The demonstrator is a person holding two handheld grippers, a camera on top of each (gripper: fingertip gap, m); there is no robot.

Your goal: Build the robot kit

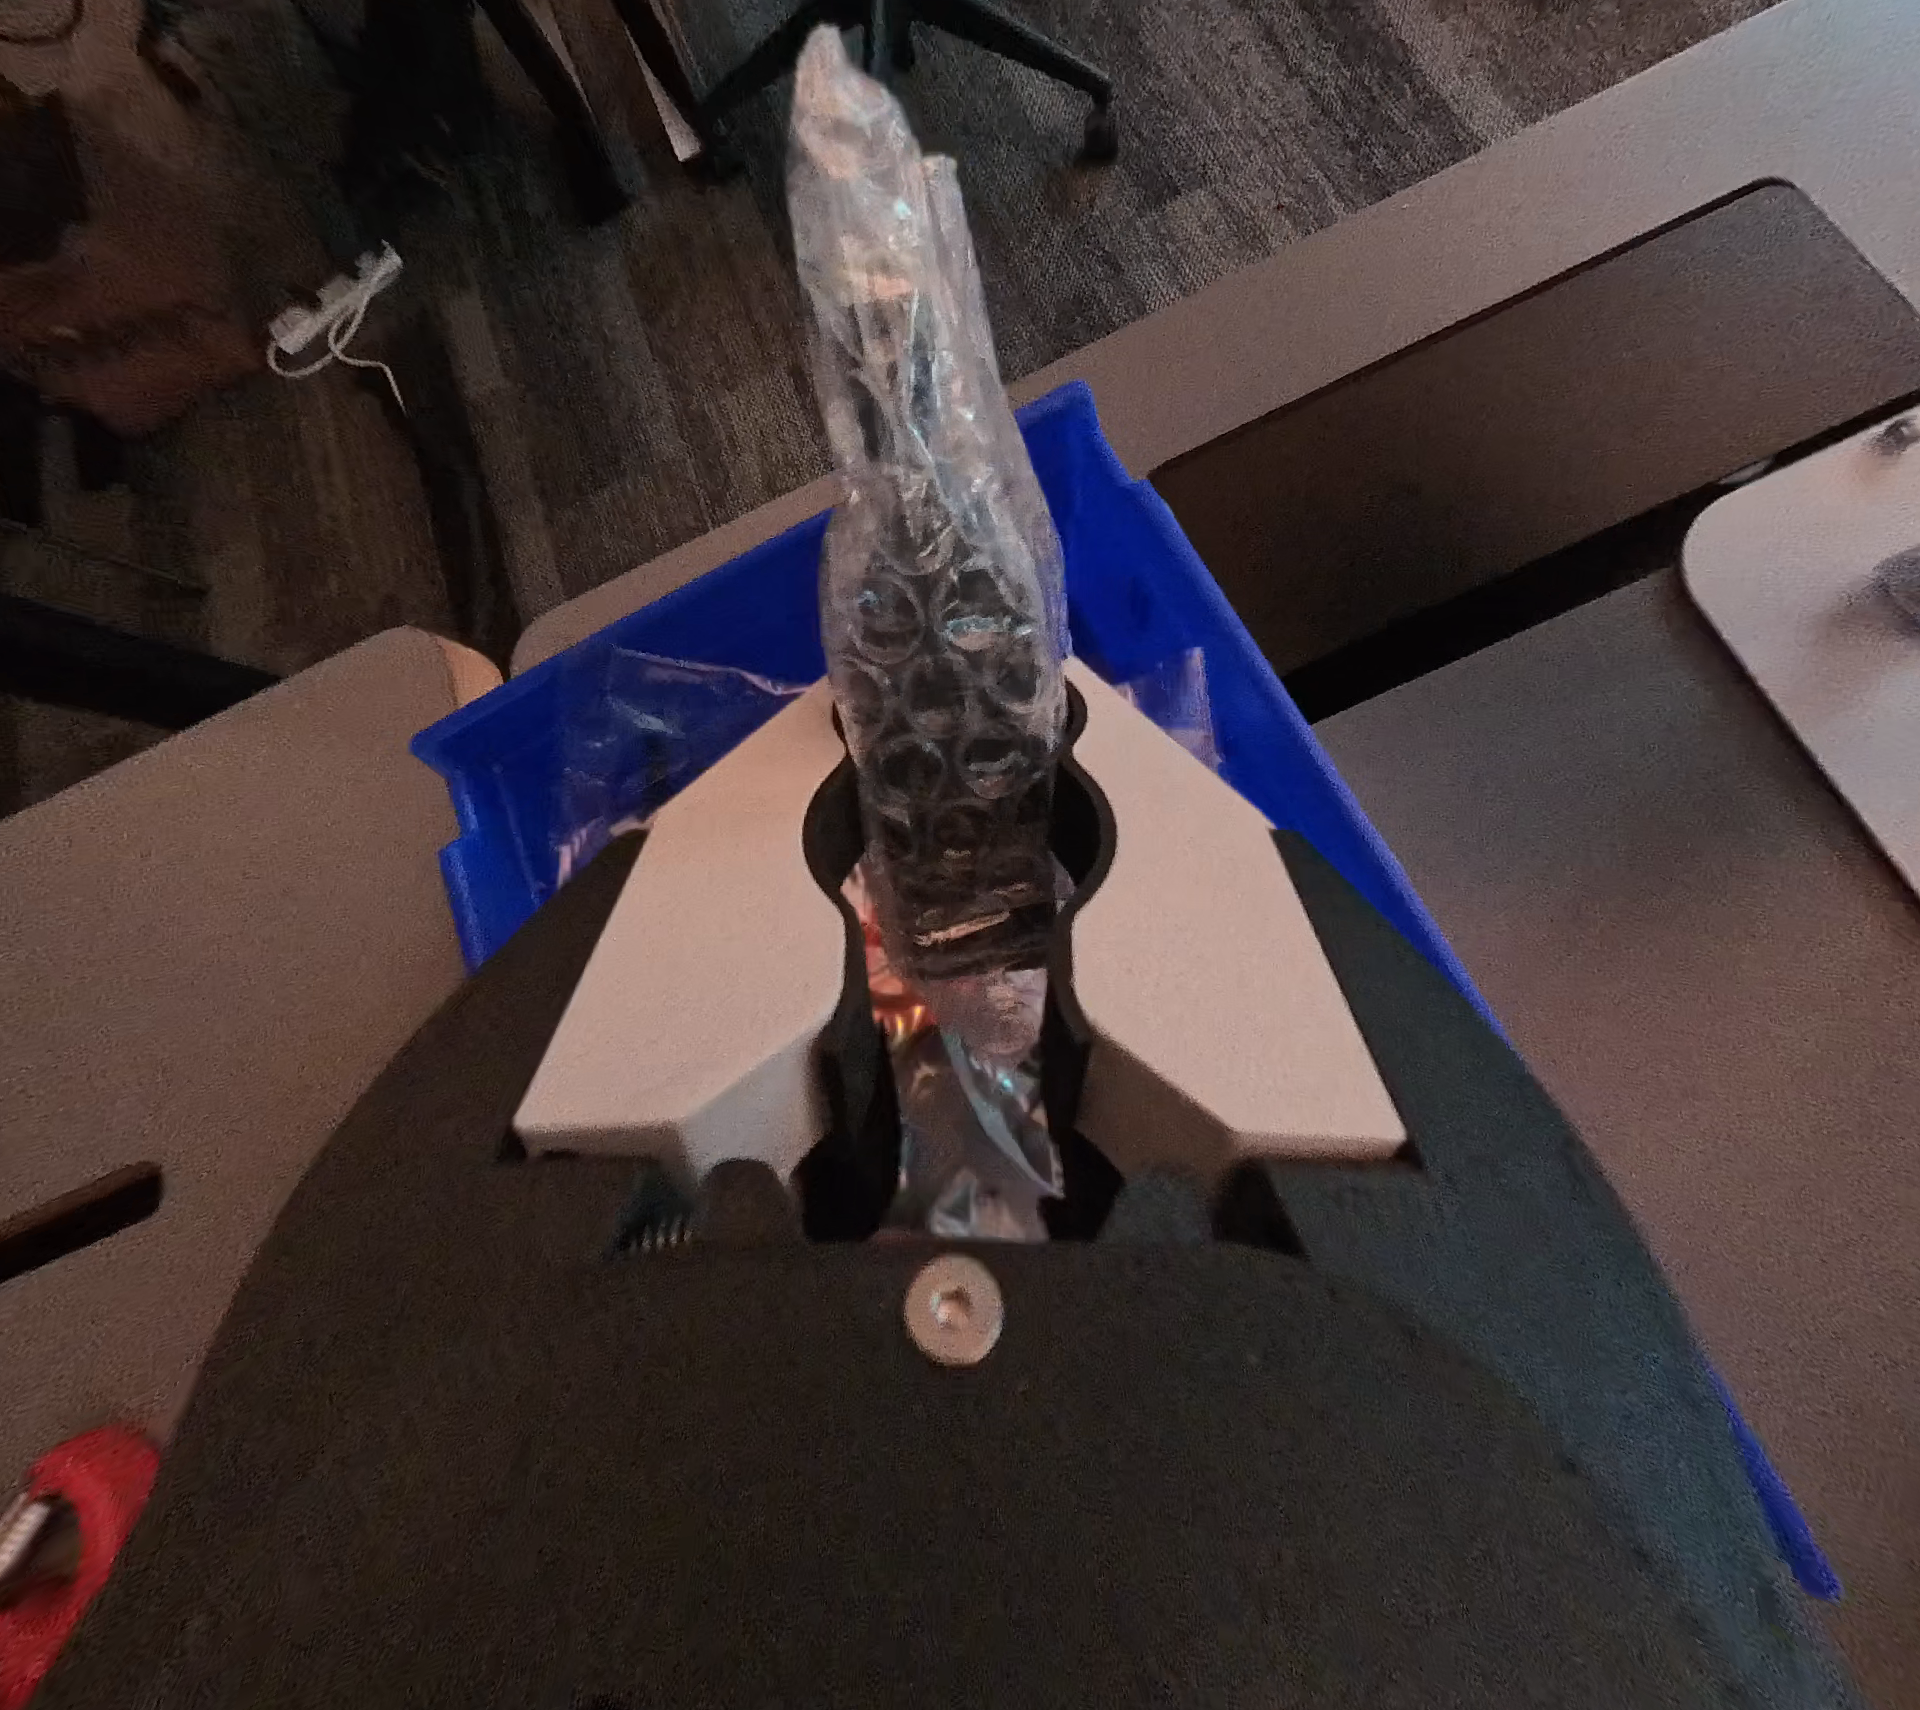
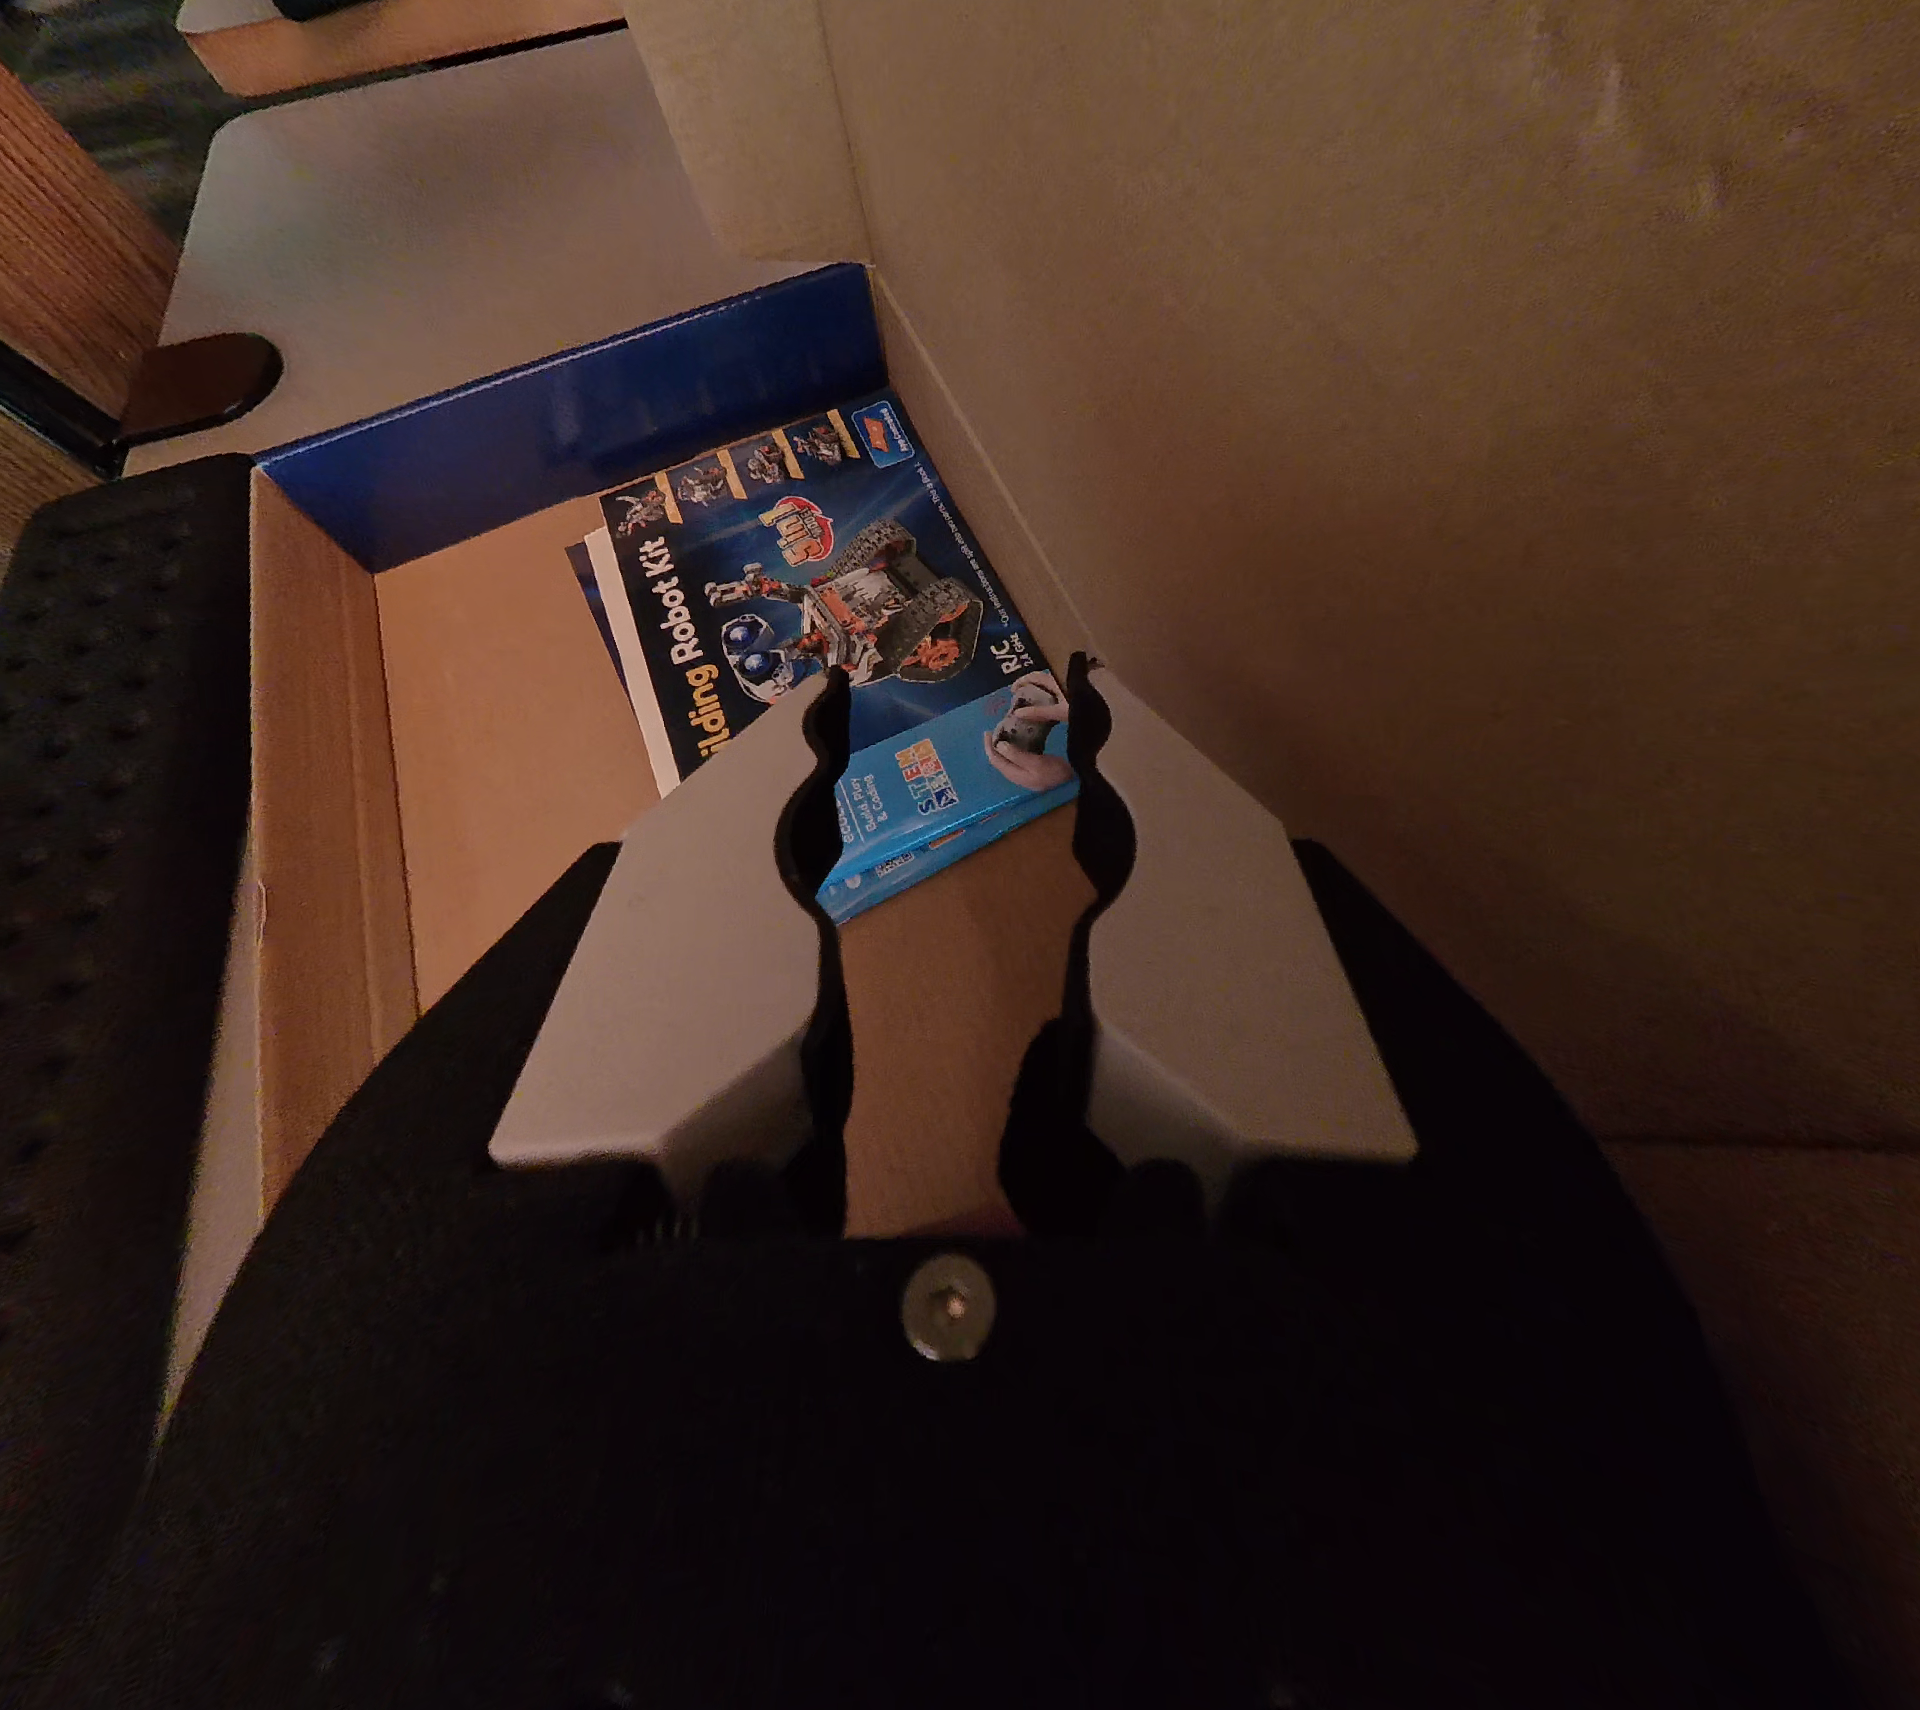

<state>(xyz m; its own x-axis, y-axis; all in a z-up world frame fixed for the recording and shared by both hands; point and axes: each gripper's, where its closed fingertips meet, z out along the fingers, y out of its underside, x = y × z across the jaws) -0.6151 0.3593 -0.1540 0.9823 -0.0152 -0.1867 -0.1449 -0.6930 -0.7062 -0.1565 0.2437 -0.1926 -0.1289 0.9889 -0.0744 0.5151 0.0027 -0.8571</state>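
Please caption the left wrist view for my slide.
Left claw shut on a clear bag of dark rings, held above a blue bin.

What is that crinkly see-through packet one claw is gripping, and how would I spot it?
Find the blue bin on the pale desk. Just above it, the left claw is shut on a clear plastic bag full of small dark rings, sticking out past the fingertips. Other wrapped packets lie in the bin; this one alone is lifted.

L gripper (image 1: 951, 787) clamped on sth, R gripper (image 2: 956, 725) jaws apart, empty
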